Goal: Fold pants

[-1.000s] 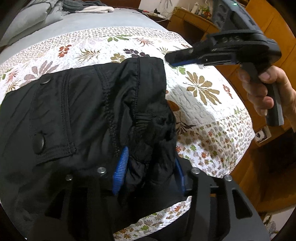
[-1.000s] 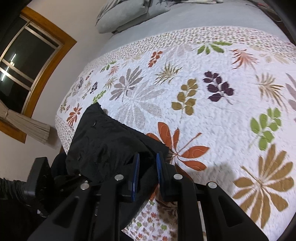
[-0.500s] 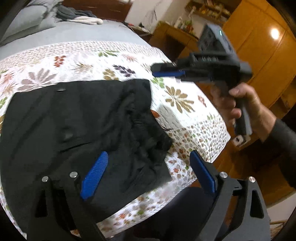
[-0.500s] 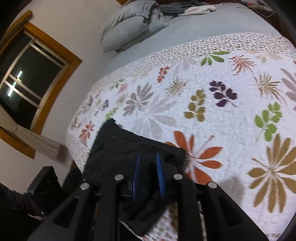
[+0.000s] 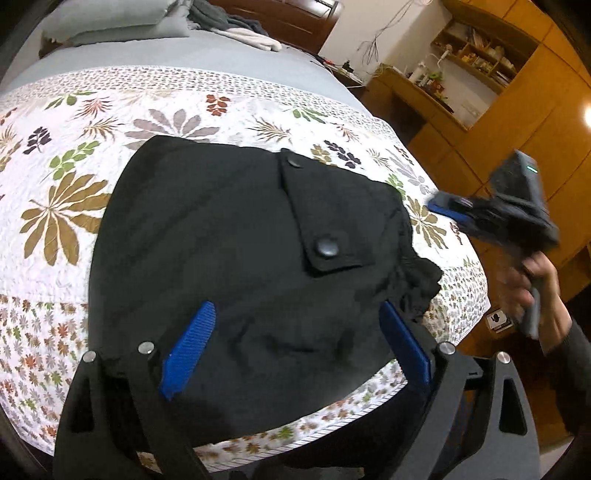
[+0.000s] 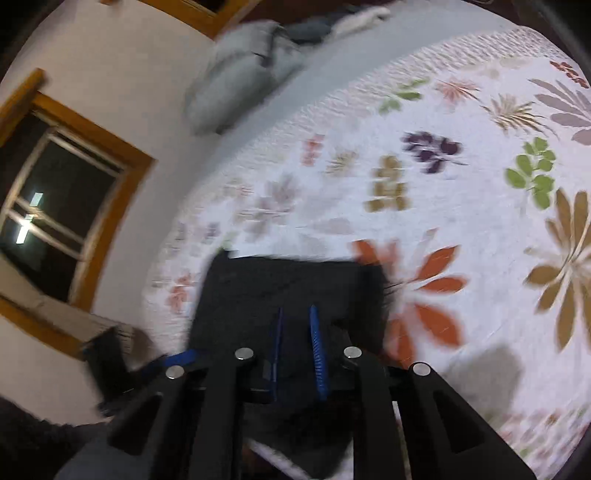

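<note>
The black pants (image 5: 240,258) lie folded into a compact bundle on the floral quilt (image 5: 74,122) near the bed's front edge, a buttoned pocket flap (image 5: 325,247) on top. My left gripper (image 5: 295,343) is open just above the bundle's near side, holding nothing. My right gripper (image 5: 443,206) hangs in the air off the bundle's right, blurred, jaws nearly together. In the right wrist view its blue pads (image 6: 317,350) stand a narrow gap apart with nothing between them, above the pants (image 6: 280,288).
The bed's right and front edges (image 5: 461,332) fall off close to the bundle. Grey pillows and clothes (image 5: 155,22) lie at the headboard. Wooden cabinets (image 5: 517,103) stand to the right. A window (image 6: 55,206) is on the left wall.
My left gripper opened and let go of the pants' bunched edge, then drew back. My right gripper moved right and lower, away from the bundle. The bundle now lies flat.
</note>
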Motion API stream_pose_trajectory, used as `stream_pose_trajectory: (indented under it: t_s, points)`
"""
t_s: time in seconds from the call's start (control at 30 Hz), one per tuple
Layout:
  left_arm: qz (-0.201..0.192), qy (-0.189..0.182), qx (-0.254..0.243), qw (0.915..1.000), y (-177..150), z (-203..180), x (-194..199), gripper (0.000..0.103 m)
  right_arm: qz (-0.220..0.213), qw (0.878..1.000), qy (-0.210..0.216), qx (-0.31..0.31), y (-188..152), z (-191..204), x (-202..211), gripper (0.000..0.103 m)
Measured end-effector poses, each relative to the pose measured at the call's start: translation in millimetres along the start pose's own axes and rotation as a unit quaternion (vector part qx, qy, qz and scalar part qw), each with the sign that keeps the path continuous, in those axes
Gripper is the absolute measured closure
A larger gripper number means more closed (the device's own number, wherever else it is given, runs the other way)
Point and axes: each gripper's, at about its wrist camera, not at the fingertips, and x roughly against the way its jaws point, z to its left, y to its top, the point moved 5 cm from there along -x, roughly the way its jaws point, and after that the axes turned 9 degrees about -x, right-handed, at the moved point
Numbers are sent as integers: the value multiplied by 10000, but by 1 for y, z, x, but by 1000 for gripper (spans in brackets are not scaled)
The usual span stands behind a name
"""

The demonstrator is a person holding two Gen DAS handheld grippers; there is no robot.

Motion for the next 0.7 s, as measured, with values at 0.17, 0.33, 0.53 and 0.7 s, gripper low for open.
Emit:
stream_pose_trajectory:
  t_s: [0.17, 0.33, 0.53, 0.7]
  points:
    - [111, -17, -25, 9999, -2, 6, -8, 12, 325, 9961, -815, 58, -61, -8, -23, 89]
    - [43, -72, 107, 9999, -1, 9, 13, 12, 80, 9957, -738, -551, -79, -27, -6, 91]
    - [-272, 116, 480, 9984, -3, 42, 53, 12, -351, 9959, -672, -495, -70, -4, 18, 86]
    - [-293, 286, 1031, 9938, -9, 84, 75, 11, -677, 9935, -531, -742, -39, 1, 11, 76]
